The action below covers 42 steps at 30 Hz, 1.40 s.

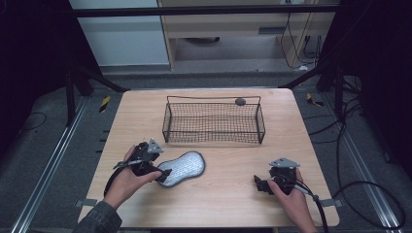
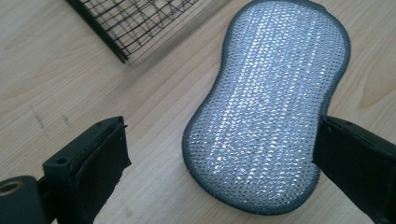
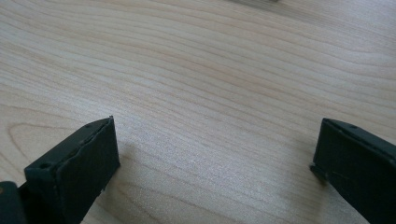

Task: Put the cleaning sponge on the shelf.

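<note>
The right gripper [image 1: 259, 183] rests near the table's [image 1: 228, 194] front edge with its jaws spread over bare wood, well apart from the work. The left gripper [image 1: 163, 175], jaws wide, straddles the near end of the silver scrubber [image 1: 183, 166], which lies flat on the table just in front of the wire basket [image 1: 214, 123]. Because the scrubber is thin and flat, the jaws may close over it and skid on the wood, or pinch only its edge so it flops, slips free, or snags on the basket rim.
</note>
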{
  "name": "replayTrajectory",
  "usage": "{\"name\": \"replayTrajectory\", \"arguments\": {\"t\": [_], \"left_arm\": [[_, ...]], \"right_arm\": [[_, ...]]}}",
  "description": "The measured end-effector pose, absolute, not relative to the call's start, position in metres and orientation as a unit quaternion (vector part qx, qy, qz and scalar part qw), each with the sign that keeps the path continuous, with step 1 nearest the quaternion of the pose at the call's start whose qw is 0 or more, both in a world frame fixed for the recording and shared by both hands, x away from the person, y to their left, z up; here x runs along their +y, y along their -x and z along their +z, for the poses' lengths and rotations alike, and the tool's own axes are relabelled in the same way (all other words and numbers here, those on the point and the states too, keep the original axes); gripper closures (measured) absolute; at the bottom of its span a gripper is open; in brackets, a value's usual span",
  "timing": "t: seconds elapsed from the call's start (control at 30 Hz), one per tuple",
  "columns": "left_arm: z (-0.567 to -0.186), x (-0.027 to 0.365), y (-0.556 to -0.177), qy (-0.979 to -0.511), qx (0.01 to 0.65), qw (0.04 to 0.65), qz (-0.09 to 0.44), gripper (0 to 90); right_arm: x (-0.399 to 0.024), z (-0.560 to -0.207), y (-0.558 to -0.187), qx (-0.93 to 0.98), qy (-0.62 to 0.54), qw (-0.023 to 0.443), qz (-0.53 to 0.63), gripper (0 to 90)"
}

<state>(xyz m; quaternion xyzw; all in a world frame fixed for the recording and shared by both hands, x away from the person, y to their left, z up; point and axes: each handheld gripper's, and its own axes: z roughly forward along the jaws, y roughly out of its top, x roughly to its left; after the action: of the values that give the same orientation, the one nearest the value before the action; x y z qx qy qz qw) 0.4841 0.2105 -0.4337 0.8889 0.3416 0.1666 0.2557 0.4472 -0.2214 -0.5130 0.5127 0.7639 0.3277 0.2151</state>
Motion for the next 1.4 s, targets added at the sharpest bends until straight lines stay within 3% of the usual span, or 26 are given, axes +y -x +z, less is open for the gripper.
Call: {"name": "replayTrajectory", "arguments": {"t": [0.5,1.4], "left_arm": [[-0.428,0.181,-0.497,-0.923,0.294,0.208,0.134,3.3],[-0.438,0.155,-0.504,-0.945,0.252,0.178,0.107,3.6]], "right_arm": [[-0.221,-0.513,-0.447,0.764,-0.513,0.215,0.328,0.4],[-0.221,-0.513,-0.447,0.764,-0.512,0.215,0.328,0.4]]}}
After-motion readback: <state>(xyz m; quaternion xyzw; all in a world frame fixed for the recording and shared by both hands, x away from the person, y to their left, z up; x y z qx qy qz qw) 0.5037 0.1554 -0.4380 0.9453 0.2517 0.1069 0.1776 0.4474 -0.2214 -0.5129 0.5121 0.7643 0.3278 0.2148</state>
